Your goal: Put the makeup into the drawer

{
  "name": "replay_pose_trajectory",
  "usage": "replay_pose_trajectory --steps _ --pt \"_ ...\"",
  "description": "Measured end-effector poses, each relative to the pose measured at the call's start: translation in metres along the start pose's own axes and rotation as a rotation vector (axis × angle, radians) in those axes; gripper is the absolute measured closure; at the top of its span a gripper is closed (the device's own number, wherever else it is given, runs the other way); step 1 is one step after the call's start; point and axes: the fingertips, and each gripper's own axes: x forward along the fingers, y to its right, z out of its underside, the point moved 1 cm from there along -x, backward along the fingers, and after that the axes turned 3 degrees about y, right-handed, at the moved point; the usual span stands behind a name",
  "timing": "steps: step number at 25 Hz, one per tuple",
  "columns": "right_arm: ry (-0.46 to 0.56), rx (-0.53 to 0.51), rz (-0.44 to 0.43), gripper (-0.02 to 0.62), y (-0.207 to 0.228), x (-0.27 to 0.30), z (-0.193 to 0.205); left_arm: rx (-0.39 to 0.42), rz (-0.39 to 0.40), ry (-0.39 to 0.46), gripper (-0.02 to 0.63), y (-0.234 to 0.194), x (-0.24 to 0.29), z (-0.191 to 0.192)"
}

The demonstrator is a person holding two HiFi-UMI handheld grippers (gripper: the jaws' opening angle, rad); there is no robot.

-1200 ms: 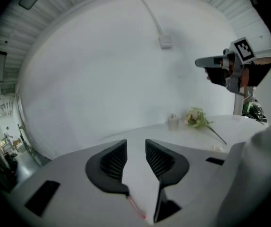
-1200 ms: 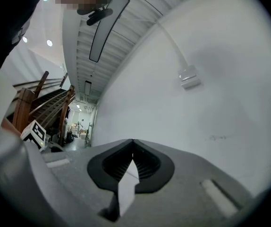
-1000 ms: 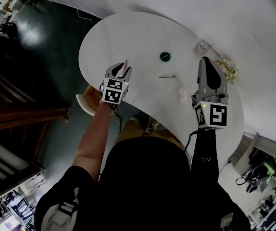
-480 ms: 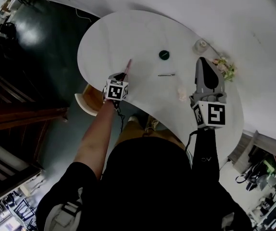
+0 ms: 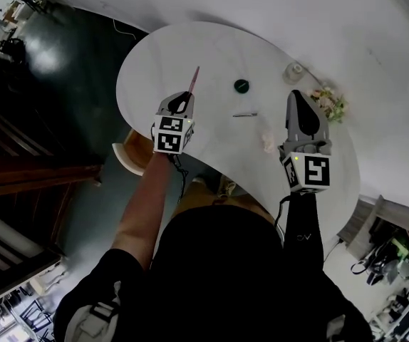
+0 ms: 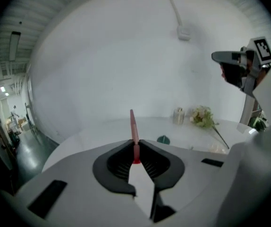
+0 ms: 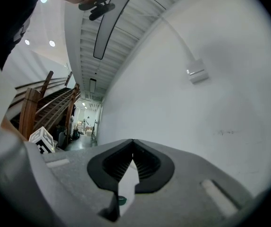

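Left gripper [image 6: 136,146] — jaws just closed, now clamped on the slim pink makeup pencil [image 6: 133,124], which juts toward 12 o'clock above the white table [image 5: 211,45]; right gripper [image 7: 132,145] pinched together, empty — best carried drawerward slowly, grip firm, pencil untilted.

A large indoor hall, likely a lab or studio: a white table [image 5: 190,55] against a bare wall [image 5: 333,13], dark glossy floor [image 5: 69,55] at 10 o'clock, wooden stairs [image 7: 50,100] at 9, cluttered gear [image 5: 393,258] at 4, a long ceiling lamp [image 7: 108,25].
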Motion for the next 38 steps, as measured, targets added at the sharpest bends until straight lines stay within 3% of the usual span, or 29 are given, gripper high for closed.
replay_pose_trajectory --steps 7,10,14,18,32,38 --pt "0.036 -0.009 0.007 0.591 -0.002 0.005 -0.014 0.099 0.051 0.352 0.566 0.030 -0.055 -0.140" --pt "0.049 -0.004 0.017 0.591 0.000 0.005 -0.018 0.132 0.077 0.482 0.566 0.050 -0.084 -0.177" --pt "0.054 0.005 0.005 0.591 -0.009 0.012 -0.019 0.106 0.098 0.494 0.566 0.053 -0.091 -0.176" --pt "0.067 0.014 -0.031 0.591 -0.030 0.030 -0.022 0.101 0.069 0.493 0.566 0.033 -0.102 -0.171" --pt "0.080 0.075 -0.376 0.591 -0.221 0.125 -0.023 0.052 -0.244 0.398 0.566 -0.121 -0.206 -0.098" --pt "0.083 0.069 -0.511 0.591 -0.296 0.139 -0.027 0.004 -0.354 0.384 0.566 -0.163 -0.250 -0.071"
